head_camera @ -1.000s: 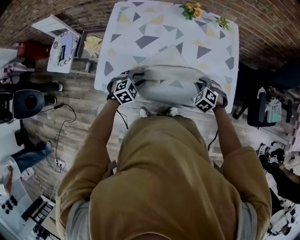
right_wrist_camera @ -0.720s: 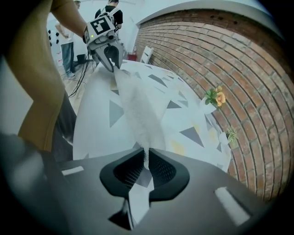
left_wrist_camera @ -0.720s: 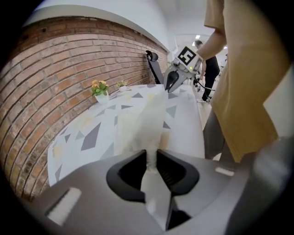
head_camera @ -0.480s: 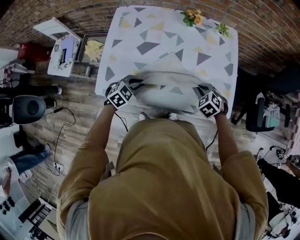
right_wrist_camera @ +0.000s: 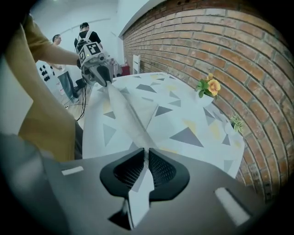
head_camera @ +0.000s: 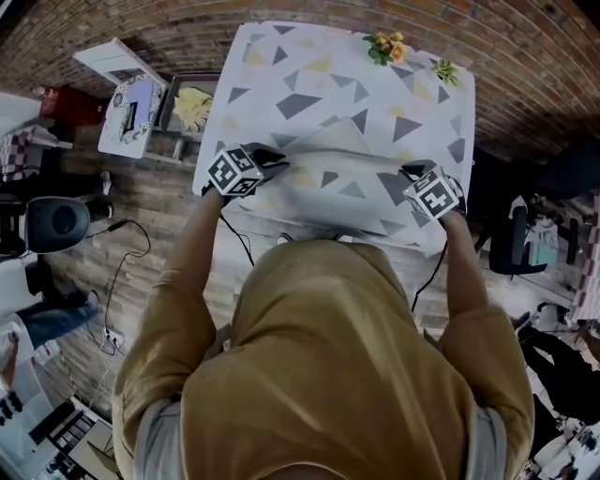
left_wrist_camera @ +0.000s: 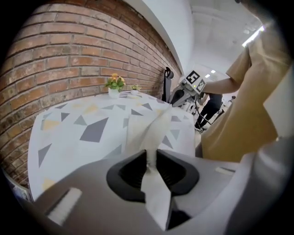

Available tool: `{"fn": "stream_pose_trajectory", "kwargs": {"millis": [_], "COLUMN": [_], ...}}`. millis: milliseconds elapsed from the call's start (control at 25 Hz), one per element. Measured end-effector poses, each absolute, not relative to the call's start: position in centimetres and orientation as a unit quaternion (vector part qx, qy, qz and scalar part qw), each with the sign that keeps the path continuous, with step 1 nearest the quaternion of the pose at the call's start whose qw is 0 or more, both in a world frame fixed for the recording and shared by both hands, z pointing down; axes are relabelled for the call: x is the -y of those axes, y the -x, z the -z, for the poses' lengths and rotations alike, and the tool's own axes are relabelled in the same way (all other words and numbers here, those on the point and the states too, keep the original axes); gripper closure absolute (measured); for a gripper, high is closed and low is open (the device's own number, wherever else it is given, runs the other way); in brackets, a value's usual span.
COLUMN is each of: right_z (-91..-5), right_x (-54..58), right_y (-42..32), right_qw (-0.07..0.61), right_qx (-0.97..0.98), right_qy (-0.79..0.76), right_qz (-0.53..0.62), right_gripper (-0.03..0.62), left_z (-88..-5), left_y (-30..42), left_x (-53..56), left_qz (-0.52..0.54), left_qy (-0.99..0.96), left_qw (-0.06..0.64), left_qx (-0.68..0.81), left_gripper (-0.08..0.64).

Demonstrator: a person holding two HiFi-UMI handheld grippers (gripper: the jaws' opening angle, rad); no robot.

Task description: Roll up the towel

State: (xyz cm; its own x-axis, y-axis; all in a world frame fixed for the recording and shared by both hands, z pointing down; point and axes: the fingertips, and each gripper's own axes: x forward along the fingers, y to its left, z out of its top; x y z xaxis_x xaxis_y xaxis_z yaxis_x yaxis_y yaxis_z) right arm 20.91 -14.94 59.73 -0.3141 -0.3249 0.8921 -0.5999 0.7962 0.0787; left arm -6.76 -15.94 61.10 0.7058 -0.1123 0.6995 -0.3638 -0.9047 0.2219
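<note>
The towel (head_camera: 347, 178), white with grey and yellow triangles like the tablecloth beneath it, is stretched between my two grippers over the table's near half. My left gripper (head_camera: 275, 161) is shut on the towel's left end; in the left gripper view the cloth (left_wrist_camera: 156, 128) runs out from between the pressed jaws (left_wrist_camera: 151, 155). My right gripper (head_camera: 410, 172) is shut on the right end, a fold of towel (right_wrist_camera: 124, 110) pinched between its jaws (right_wrist_camera: 147, 157). Both pairs of jaws have just been closing on the cloth. Each gripper view shows the other gripper across the taut edge.
The table (head_camera: 281, 66) stands against a brick wall. A pot of orange flowers (head_camera: 386, 21) and a small green plant (head_camera: 446, 45) sit at its far right edge. A low side table (head_camera: 131, 98) is at left, a chair (head_camera: 525, 225) at right. People (right_wrist_camera: 62, 64) stand behind.
Both grippers have risen and moved apart and away from me. The towel, bunched in a hump before, is now pulled out flatter and taut between them.
</note>
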Motion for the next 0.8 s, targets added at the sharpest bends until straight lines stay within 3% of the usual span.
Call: {"fn": "stream_pose_trajectory", "kwargs": {"millis": [560,760,800], "right_z": [-61.4,-63.2,-63.5], "right_x": [19.3,21.3,21.7], "right_y": [-22.4,-22.2,-22.4], "right_qw": [0.516,0.536,0.538], "right_qx": [0.777,0.761,0.756], "right_qy": [-0.309,-0.321,-0.332], "right_qz": [-0.188,-0.176,-0.17], "right_gripper": [0.554,0.552,0.547], "left_z": [-61.9,-63.1,-63.5], "left_y": [7.1,7.1,7.2], "left_x": [21.3,23.4,23.9], "left_qz": [-0.332,-0.35,-0.357], "left_qy": [-0.884,-0.877,-0.874], "left_qw": [0.263,0.234,0.218], "left_qx": [0.199,0.233,0.246], "left_gripper": [0.426,0.421,0.392]}}
